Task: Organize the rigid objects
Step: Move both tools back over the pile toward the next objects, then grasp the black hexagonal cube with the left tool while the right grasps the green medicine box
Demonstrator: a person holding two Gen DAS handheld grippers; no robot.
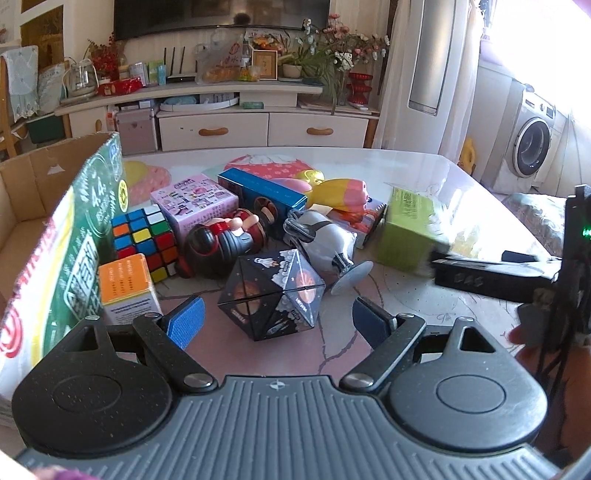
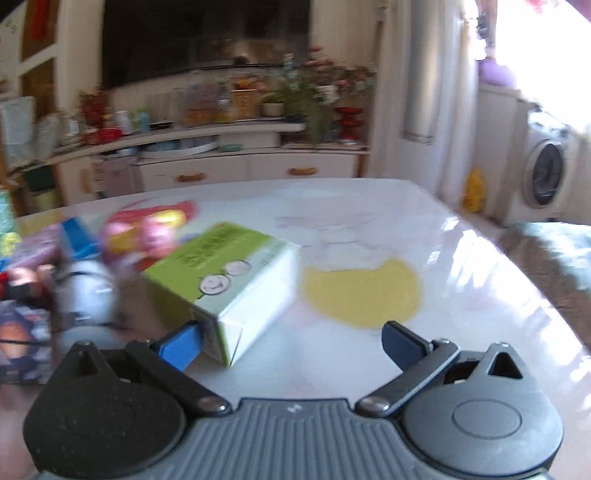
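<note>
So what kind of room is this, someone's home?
Most likely a home living room: a wall-mounted television above a white cabinet crowded with flowers and bottles, a washing machine off to one side, and a table strewn with toys.

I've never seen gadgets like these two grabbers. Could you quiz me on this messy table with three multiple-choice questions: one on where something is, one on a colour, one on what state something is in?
1. What lies right in front of the left gripper?
A. the black space-print puzzle cube
B. a teapot
C. a banana

2. What colour is the top of the box in front of the right gripper?
A. red
B. green
C. black

3. How do the right gripper's jaws stand?
A. clamped on a toy
B. shut, empty
C. open

Answers: 1 A, the cube sits just beyond its blue pads. 2 B, its top is lime green, sides white. 3 C, the pads stand wide apart, holding nothing.
</note>
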